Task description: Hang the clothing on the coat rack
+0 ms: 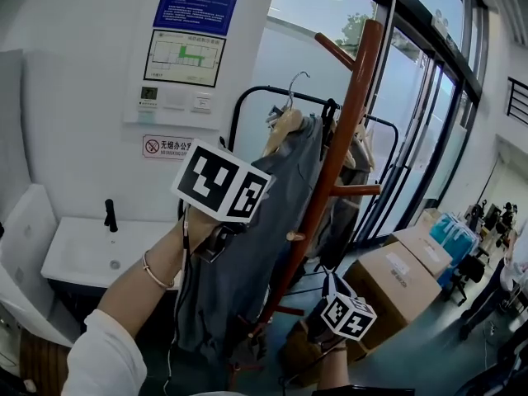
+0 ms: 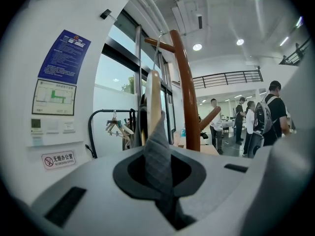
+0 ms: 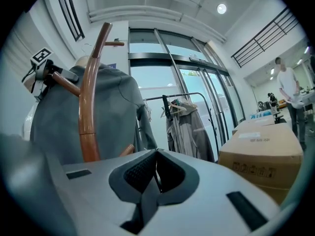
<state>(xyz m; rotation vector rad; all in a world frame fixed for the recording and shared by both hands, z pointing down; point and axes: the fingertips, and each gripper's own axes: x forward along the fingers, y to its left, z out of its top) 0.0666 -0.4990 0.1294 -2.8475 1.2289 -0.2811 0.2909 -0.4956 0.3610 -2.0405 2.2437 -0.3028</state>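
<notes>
A grey garment (image 1: 247, 246) hangs on a wooden hanger (image 1: 285, 126) against the brown wooden coat rack (image 1: 342, 130). My left gripper (image 1: 221, 236), under its marker cube, is shut on a fold of the garment's fabric (image 2: 158, 154). In the left gripper view the hanger (image 2: 153, 102) and its metal hook rise just beyond the jaws, beside the rack's pole (image 2: 187, 92). My right gripper (image 1: 323, 327) is low beside the rack's base, apart from the clothing. Its jaws (image 3: 156, 154) are shut with nothing between them. From there the garment (image 3: 115, 112) drapes behind the pole (image 3: 88, 112).
A black rail (image 1: 272, 93) behind the coat rack carries hangers and grey clothes (image 3: 187, 127). Cardboard boxes (image 1: 404, 279) stand on the floor at right. A white sink counter (image 1: 82, 254) is at left. Glass doors (image 1: 429, 139) and several people (image 2: 266, 117) lie beyond.
</notes>
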